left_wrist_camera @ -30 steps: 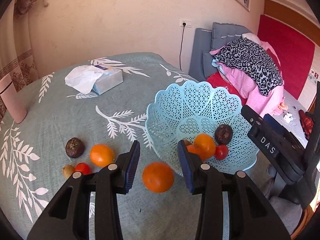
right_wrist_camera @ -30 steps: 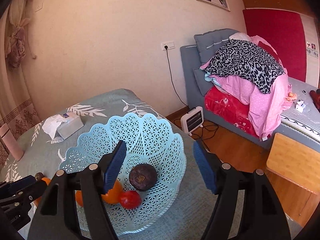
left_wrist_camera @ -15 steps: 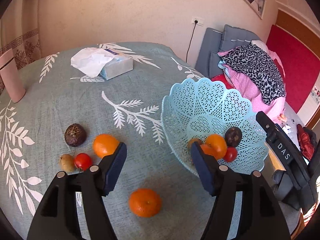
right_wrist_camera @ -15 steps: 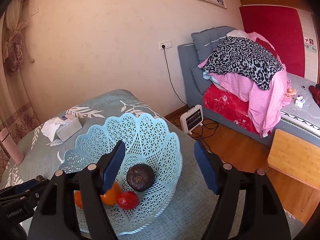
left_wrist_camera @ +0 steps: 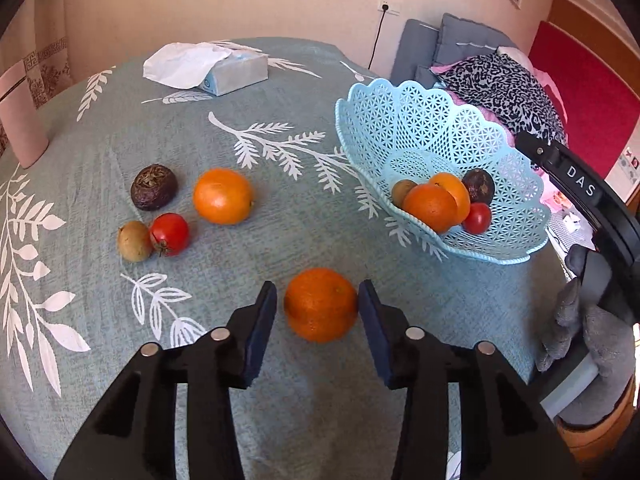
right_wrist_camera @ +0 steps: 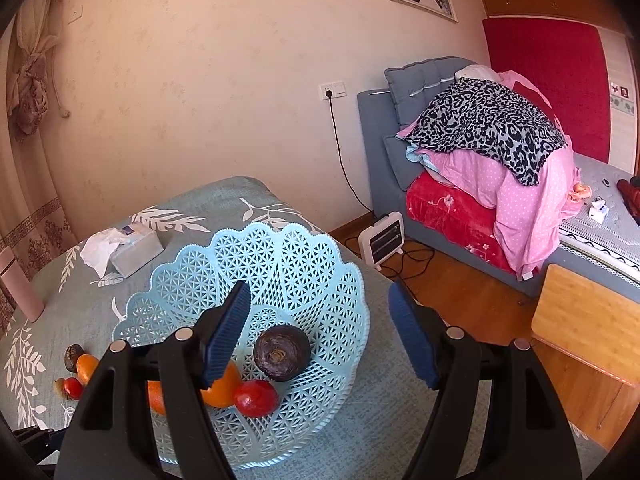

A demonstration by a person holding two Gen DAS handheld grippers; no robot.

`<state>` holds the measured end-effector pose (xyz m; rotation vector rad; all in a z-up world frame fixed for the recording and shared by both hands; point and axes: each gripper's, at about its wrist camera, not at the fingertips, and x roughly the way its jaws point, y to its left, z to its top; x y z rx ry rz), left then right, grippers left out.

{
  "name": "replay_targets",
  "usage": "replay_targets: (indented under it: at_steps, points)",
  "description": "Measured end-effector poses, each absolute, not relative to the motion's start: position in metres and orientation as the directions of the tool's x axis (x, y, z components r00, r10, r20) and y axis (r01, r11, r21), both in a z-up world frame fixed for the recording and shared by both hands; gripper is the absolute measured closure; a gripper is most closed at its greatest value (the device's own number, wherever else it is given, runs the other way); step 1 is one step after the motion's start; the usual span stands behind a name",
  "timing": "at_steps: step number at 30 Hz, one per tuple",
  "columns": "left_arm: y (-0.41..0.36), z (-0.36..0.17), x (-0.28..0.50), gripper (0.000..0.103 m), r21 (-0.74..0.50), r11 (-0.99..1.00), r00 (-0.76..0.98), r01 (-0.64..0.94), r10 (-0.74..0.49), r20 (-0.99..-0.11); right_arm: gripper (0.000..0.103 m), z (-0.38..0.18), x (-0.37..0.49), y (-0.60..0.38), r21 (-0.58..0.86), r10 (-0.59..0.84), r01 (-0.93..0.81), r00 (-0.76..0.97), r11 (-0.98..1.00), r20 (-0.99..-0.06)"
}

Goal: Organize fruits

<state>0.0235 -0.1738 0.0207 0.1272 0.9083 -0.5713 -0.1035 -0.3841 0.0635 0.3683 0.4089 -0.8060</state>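
The dimpled orange (left_wrist_camera: 320, 304) sat between the closing left gripper (left_wrist_camera: 318, 312) – unseen from the right gripper (right_wrist_camera: 320, 332), gaping above the basket (right_wrist_camera: 320, 248)

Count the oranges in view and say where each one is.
4. One orange lies between the left gripper's closing jaws, one sits on the tablecloth beside the dark fruit, and two are in the blue basket. Others may be hidden.

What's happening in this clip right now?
A person is sorting fruit into a blue basket. The left gripper is closing around an orange on the tablecloth; one pad seems not yet touching. The right gripper hangs open over the basket, holding nothing. Four fruits wait on the cloth.
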Motion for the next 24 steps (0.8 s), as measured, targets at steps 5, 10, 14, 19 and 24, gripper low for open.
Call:
replay_targets:
  at_steps: [5,10,14,19,24]
  points:
    - [-0.181,0.029,0.024,0.065,-0.129,0.843,0.477,0.523,-0.415,-0.775,0.03,0.064,-0.106,-0.386,0.175,-0.611,0.754,0.626,0.633,-0.485]
    - [-0.192,0.054,0.028,0.065,-0.132,0.834,0.517,0.536,-0.447,-0.73,0.03,0.064,-0.107,-0.386,0.181,-0.611,0.752,0.63,0.634,-0.479]
    - [-0.212,0.073,0.036,0.065,-0.137,0.817,0.543,0.559,-0.486,-0.685,0.03,0.065,-0.109,-0.388,0.19,-0.61,0.753,0.631,0.63,-0.48]
    - [-0.239,0.079,0.05,0.064,-0.163,0.798,0.537,0.58,-0.525,-0.661,0.03,0.065,-0.109,-0.389,0.197,-0.61,0.754,0.632,0.627,-0.478]
    - [-0.233,0.088,0.053,0.03,-0.189,0.807,0.57,0.56,-0.54,-0.619,0.03,0.065,-0.11,-0.389,0.2,-0.609,0.753,0.633,0.627,-0.478]
